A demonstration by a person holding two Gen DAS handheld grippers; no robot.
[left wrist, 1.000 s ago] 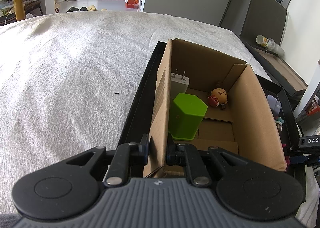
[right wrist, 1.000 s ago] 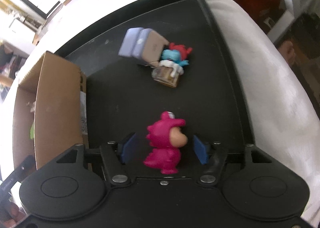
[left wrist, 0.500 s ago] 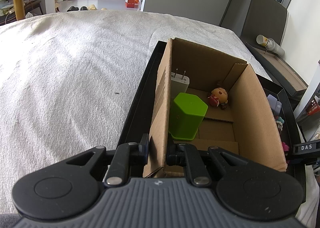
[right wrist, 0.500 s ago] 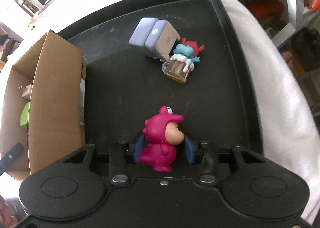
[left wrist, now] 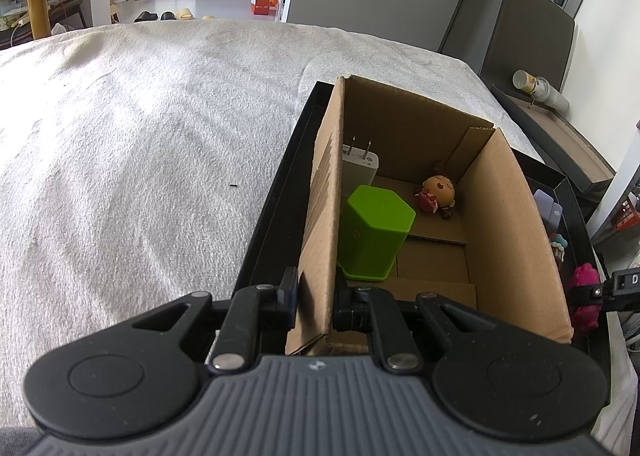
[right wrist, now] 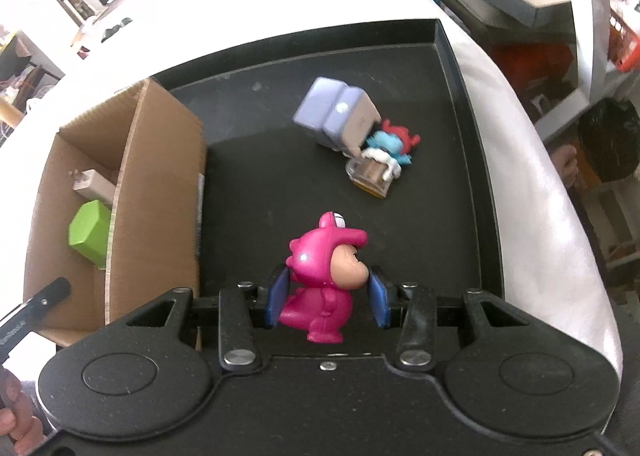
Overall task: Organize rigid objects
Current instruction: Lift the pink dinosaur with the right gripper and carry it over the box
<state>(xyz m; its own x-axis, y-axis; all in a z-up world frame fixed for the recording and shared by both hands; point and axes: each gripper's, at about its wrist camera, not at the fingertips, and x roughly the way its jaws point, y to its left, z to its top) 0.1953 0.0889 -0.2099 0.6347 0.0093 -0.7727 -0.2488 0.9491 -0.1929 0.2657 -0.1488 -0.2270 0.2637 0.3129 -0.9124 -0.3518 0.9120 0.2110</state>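
Note:
My right gripper is shut on a pink dinosaur figure and holds it above the black tray. The figure also shows in the left wrist view. My left gripper is shut on the near left wall of the cardboard box. Inside the box are a green hexagonal cup, a white plug adapter and a small orange-headed doll. The box stands on the tray's left side.
On the tray lie a lilac box, a blue and red figure and a small mug-shaped toy. The tray sits on a white blanket. Shelves stand to the right.
My right gripper closed on the pink figure and lifted it off the tray. The left gripper has stayed on the box wall.

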